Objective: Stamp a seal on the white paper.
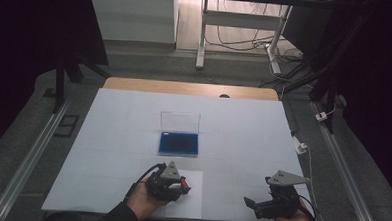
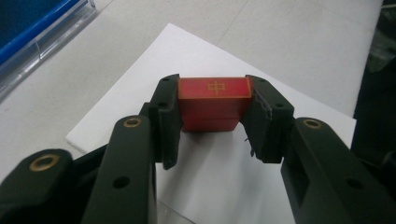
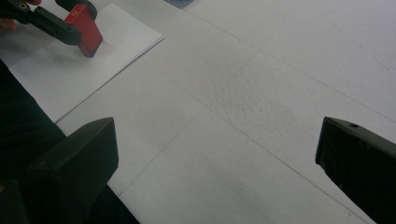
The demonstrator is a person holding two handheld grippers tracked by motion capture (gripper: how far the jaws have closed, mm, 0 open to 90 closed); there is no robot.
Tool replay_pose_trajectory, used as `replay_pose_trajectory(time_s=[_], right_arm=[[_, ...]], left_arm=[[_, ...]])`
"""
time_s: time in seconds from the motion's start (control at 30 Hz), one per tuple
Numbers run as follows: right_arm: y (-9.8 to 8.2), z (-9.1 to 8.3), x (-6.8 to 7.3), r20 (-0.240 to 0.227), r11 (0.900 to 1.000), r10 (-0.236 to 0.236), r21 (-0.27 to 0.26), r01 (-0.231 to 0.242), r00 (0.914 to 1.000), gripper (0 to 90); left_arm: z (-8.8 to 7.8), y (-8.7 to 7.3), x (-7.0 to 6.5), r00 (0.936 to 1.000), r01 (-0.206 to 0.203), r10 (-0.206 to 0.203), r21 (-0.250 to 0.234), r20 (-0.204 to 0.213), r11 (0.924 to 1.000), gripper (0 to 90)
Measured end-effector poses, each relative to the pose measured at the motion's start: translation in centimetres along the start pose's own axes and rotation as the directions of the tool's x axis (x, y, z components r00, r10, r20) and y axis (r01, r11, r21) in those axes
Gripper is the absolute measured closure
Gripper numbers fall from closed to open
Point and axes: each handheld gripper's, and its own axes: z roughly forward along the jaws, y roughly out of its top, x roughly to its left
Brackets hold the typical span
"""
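My left gripper (image 2: pixel 212 84) is shut on a small red block (image 2: pixel 212 100) with a gold mark on its top face. The block's lower end is down at a white sheet of paper (image 2: pixel 196 51); I cannot tell whether it touches. From above, the left gripper (image 1: pixel 184 185) and block (image 1: pixel 183 182) are near the table's front, left of centre, over the sheet (image 1: pixel 192 200). My right gripper (image 1: pixel 252 203) stands open at the front right, jaws wide apart with bare table between them (image 3: pixel 219 154). The right gripper view also catches the red block (image 3: pixel 86 28) far left.
A flat blue case (image 1: pixel 178 144) lies open mid-table, its clear lid (image 1: pixel 180 122) standing upright behind it; its edge (image 2: pixel 32 28) is seen in the left gripper view. A white cover (image 1: pixel 233 132) spreads over the table. A wooden edge (image 1: pixel 190 87) runs along the back.
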Motion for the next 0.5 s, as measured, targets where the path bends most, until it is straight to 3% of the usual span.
replay_pose_trajectory(time_s=[0.23,0.5], right_arm=[[0.01,0.02,-0.02,-0.001,1.000,-0.002,0.002,0.002,1.0000,0.0],[0.01,0.02,-0.02,0.000,1.000,0.000,0.001,0.000,1.0000,0.0]], left_arm=[[0.11,0.29,-0.86,0.9976,-0.043,0.044,0.023,-0.053,0.9988,58.8],[0.06,0.70,-0.61,0.9983,-0.042,0.044,0.045,-0.038,0.9981,58.5]])
